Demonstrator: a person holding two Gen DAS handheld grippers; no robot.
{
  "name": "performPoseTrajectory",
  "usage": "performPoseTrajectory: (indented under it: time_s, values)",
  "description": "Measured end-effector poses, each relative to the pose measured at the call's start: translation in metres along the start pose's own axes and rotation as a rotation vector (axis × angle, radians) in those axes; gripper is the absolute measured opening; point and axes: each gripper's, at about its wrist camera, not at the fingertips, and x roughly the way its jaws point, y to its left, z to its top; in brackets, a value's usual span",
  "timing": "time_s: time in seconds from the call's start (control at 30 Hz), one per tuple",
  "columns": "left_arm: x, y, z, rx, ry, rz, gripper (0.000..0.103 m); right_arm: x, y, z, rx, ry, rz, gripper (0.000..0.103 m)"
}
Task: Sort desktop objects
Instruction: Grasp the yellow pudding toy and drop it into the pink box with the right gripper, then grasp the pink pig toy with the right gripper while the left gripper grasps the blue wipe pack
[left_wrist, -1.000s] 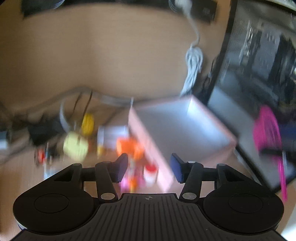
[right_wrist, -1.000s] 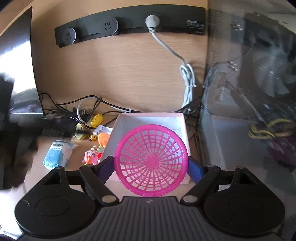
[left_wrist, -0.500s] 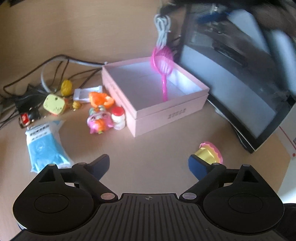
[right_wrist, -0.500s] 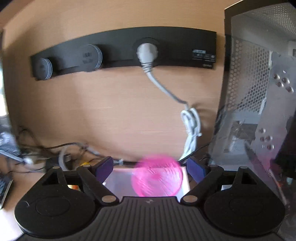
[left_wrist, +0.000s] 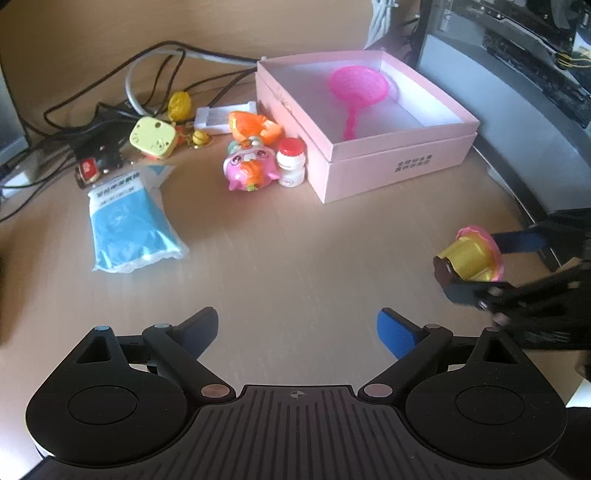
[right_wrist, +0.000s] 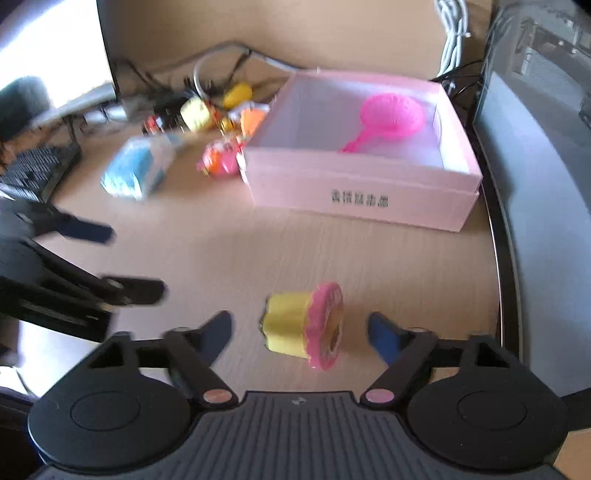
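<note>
A pink box (left_wrist: 391, 173) (right_wrist: 365, 199) stands open on the desk with a pink strainer (left_wrist: 358, 92) (right_wrist: 391, 114) lying inside. A yellow cupcake toy with pink frosting (right_wrist: 306, 328) (left_wrist: 472, 254) lies on its side on the desk. My right gripper (right_wrist: 299, 328) is open with its fingers on either side of the cupcake, not touching it. My left gripper (left_wrist: 295, 328) is open and empty over bare desk. Left of the box lie a blue packet (left_wrist: 129, 218), a pink toy (left_wrist: 249, 170), a small white bottle (left_wrist: 291, 162) and an orange toy (left_wrist: 253, 125).
A yellow-green toy (left_wrist: 153, 138), a yellow toy (left_wrist: 180, 105), a white adapter (left_wrist: 218, 120) and tangled cables (left_wrist: 110, 92) lie at the back left. A computer case (left_wrist: 517, 92) stands on the right. A keyboard (right_wrist: 33, 173) lies at the left.
The strainer has left my right gripper and now lies in the box. My right gripper has dropped to the cupcake toy. My left gripper has pulled back and opened wider.
</note>
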Motion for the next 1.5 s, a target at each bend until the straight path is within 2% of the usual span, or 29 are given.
performPoseTrajectory:
  time_s: [0.07, 0.2, 0.27, 0.4, 0.53, 0.63, 0.73, 0.87, 1.1, 1.23, 1.37, 1.43, 1.5]
  values:
    - [-0.003, 0.0, 0.001, 0.001, -0.008, 0.005, 0.097, 0.008, 0.003, 0.0, -0.026, 0.016, -0.028, 0.048]
    - [-0.006, 0.004, 0.002, -0.024, -0.015, 0.015, 0.097, -0.005, 0.0, 0.006, -0.041, -0.01, -0.019, 0.042]
    - [-0.004, 0.007, 0.002, -0.044, -0.011, 0.013, 0.097, -0.017, -0.004, 0.017, -0.043, -0.054, -0.011, 0.042]
    - [-0.001, 0.014, 0.0, -0.07, -0.009, 0.018, 0.097, -0.043, -0.015, 0.054, -0.039, -0.195, -0.074, 0.042]
    - [-0.001, 0.022, -0.001, -0.1, -0.016, 0.03, 0.097, -0.037, -0.03, 0.093, -0.014, -0.275, -0.174, 0.042]
    - [-0.001, 0.03, -0.001, -0.115, -0.028, 0.06, 0.098, -0.021, -0.042, 0.114, 0.034, -0.293, -0.233, 0.045]
    - [-0.001, 0.043, 0.001, -0.15, -0.052, 0.096, 0.1, -0.015, -0.047, 0.12, 0.07, -0.293, -0.216, 0.045]
    - [0.004, 0.061, 0.009, -0.187, -0.065, 0.17, 0.1, -0.015, -0.026, 0.113, 0.005, -0.302, -0.12, 0.045]
    - [-0.012, 0.099, 0.001, -0.258, -0.087, 0.25, 0.1, 0.024, 0.063, 0.121, -0.223, -0.266, 0.03, 0.045]
    - [-0.013, 0.121, -0.003, -0.308, -0.083, 0.261, 0.1, 0.063, 0.103, 0.136, -0.297, -0.216, -0.007, 0.045]
    - [-0.014, 0.135, 0.002, -0.35, -0.108, 0.257, 0.1, 0.095, 0.113, 0.142, -0.333, -0.17, -0.092, 0.04]
    - [-0.014, 0.141, 0.007, -0.368, -0.123, 0.248, 0.1, 0.102, 0.109, 0.14, -0.314, -0.127, -0.073, 0.033]
    - [-0.011, 0.144, 0.014, -0.374, -0.136, 0.241, 0.1, 0.1, 0.109, 0.13, -0.295, -0.112, -0.021, 0.033]
